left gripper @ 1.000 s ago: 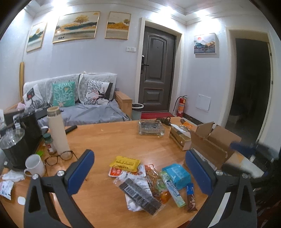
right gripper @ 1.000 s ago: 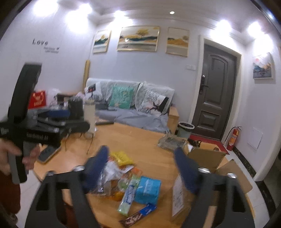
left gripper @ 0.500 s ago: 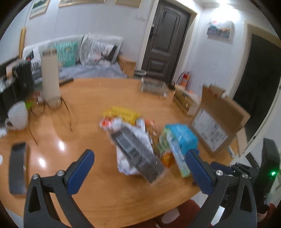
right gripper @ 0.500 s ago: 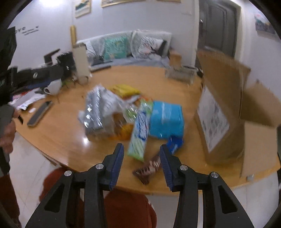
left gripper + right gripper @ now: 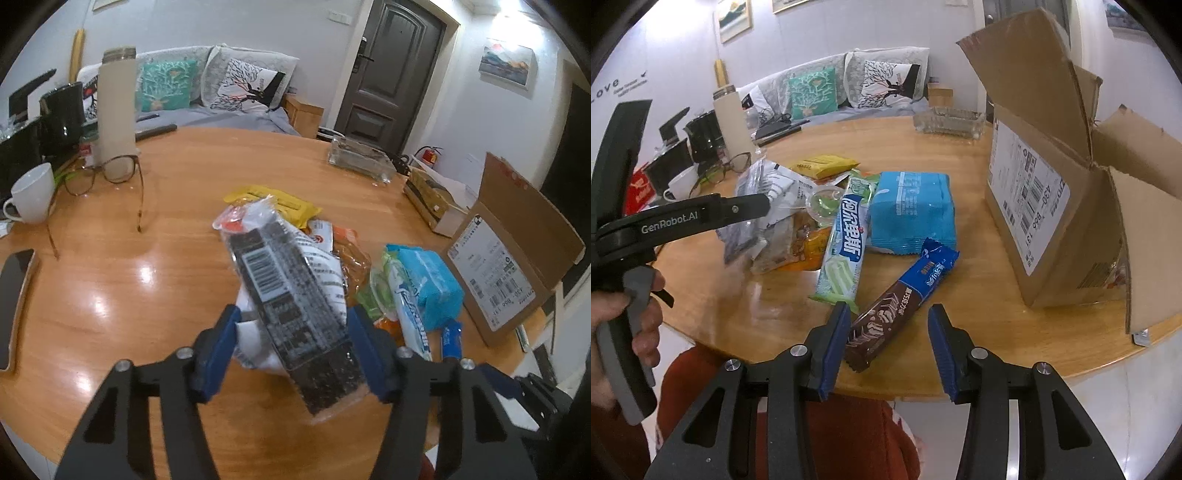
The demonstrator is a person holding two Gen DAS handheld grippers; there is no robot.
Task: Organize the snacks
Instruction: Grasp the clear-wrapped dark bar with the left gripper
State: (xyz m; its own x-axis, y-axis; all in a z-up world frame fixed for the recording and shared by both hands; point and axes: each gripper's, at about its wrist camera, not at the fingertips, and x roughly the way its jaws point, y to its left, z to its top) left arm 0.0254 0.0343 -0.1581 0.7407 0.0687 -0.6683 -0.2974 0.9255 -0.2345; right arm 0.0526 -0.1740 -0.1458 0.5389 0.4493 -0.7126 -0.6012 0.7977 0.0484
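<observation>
A pile of snacks lies on the round wooden table (image 5: 122, 288). My left gripper (image 5: 293, 341) is shut on the near end of a clear bag with a black barcode label (image 5: 284, 291), which looks lifted and tilted; it also shows in the right wrist view (image 5: 750, 206). My right gripper (image 5: 886, 343) is open, its fingers on either side of the brown end of a blue-and-brown chocolate wafer bar (image 5: 905, 299). Beside the bar lie a green-white wafer pack (image 5: 846, 243), a blue packet (image 5: 912, 210) and a yellow packet (image 5: 823, 164).
An open cardboard box (image 5: 1056, 206) stands right of the snacks, flaps up. A glass dish (image 5: 360, 162), glasses (image 5: 110, 177), a white mug (image 5: 31, 199), a tall flask (image 5: 116, 110), a kettle and a phone (image 5: 14, 306) sit around the table.
Both grippers came down to the snack pile. The left one closed from wide open onto the barcode bag. The right one widened a little and now straddles the chocolate bar.
</observation>
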